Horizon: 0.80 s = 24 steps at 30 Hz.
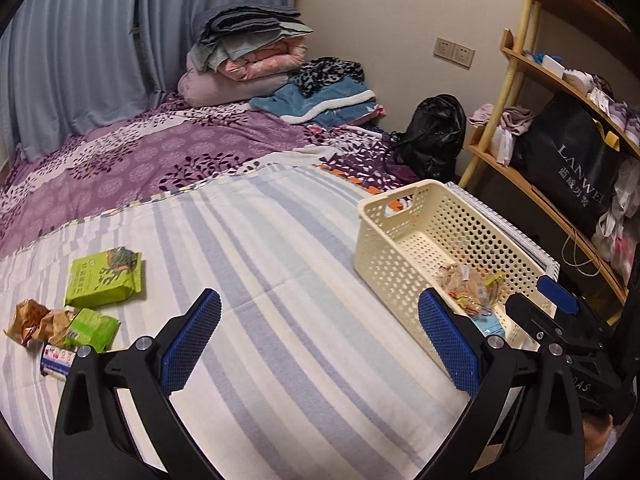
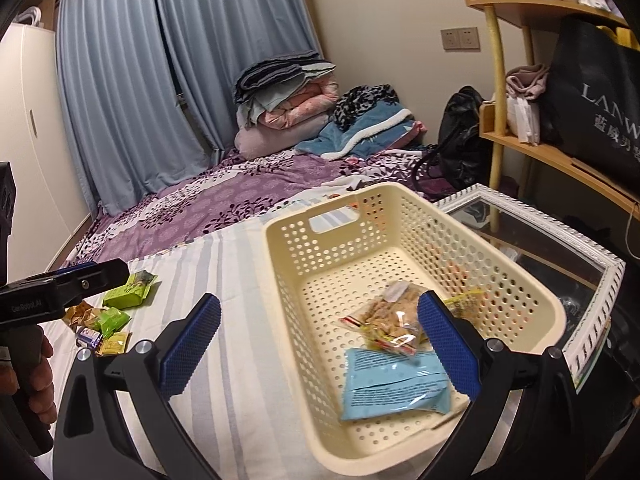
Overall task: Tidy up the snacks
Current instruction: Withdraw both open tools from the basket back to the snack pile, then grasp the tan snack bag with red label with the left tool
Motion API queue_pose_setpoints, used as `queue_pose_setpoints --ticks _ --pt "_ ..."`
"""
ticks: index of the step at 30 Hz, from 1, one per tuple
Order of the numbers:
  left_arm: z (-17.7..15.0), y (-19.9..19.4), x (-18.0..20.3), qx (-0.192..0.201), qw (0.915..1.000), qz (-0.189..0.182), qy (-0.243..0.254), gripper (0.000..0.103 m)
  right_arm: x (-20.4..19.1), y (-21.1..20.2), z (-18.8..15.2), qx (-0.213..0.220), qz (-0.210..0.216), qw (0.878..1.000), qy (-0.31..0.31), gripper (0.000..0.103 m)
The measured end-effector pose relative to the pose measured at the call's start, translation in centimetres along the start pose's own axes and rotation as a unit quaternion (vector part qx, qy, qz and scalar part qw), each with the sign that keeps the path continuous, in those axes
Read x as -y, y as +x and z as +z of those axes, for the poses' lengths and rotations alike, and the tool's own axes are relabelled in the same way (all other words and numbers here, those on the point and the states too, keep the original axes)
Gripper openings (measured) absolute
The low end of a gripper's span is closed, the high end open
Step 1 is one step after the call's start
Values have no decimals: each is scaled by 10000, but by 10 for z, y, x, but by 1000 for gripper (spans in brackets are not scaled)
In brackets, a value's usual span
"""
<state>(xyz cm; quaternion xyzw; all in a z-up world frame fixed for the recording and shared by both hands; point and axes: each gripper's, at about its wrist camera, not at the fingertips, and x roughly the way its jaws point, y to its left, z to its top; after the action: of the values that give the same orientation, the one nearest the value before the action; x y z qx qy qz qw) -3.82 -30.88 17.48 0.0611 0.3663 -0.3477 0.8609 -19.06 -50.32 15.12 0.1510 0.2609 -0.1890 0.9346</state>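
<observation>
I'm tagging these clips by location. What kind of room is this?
Most likely a bedroom: a bed with a purple floral cover, a stack of folded quilts at its far end, and blue curtains behind it.

perforated plastic basket [image 2: 400,208], glossy snack wrappers [image 2: 394,384], cloth sheet [image 1: 260,320]

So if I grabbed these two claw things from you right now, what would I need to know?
Left gripper: open, holding nothing, over the striped sheet.
Right gripper: open, holding nothing, above the cream basket.
Done: a clear bag of biscuits and a blue packet lie in the basket.
Left: the green packets and small wrapped snacks on the sheet, left of the basket.
</observation>
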Motion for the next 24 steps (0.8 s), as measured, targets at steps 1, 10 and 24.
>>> queue_pose_setpoints --ticks 1,10,24 --pt "-2 -2 -6 1 10000 41 -53 100 -4 2 0 -16 40 10000 -18 98" --pt "-17 -17 -66 6 9973 432 -593 100 -52 18 -6 -236 460 9980 -363 98" --pt "-53 -43 -163 3 9844 1105 -1370 100 -123 48 -36 -887 1010 9870 -881 98"
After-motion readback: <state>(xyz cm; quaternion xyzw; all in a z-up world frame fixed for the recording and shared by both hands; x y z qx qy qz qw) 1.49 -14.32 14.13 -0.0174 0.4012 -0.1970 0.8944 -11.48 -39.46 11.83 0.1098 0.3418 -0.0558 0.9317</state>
